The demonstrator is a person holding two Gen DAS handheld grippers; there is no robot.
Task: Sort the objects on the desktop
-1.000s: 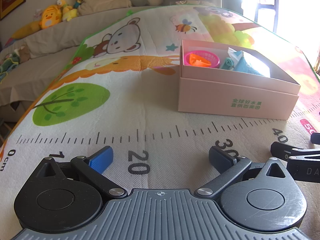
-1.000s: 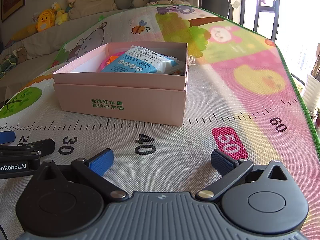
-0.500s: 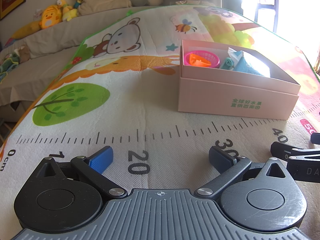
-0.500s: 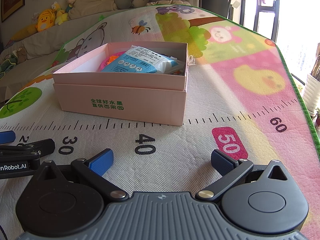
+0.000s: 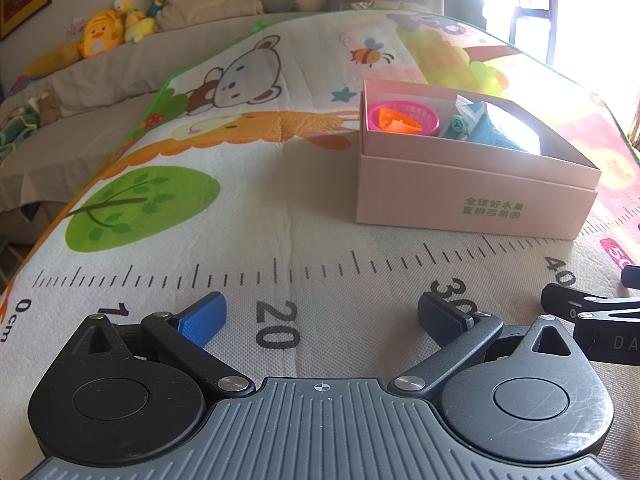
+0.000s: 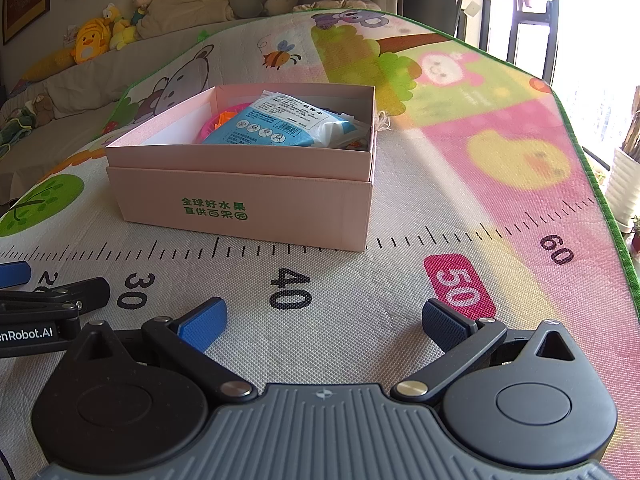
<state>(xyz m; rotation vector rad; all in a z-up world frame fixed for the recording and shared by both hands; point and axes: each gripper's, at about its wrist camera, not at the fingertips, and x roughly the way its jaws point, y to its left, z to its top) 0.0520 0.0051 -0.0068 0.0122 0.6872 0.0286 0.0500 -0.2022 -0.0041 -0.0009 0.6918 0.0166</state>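
Nothing moved: pink box (image 6: 256, 204) (filled) sits beyond right hand-held gripper (image 6: 323, 326).

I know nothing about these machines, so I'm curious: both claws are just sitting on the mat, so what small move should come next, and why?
Probably none beyond lifting both claws away. The pink box already holds the blue packet and the pink basket, and no loose item shows on the mat. The left claw and right claw are open and empty.
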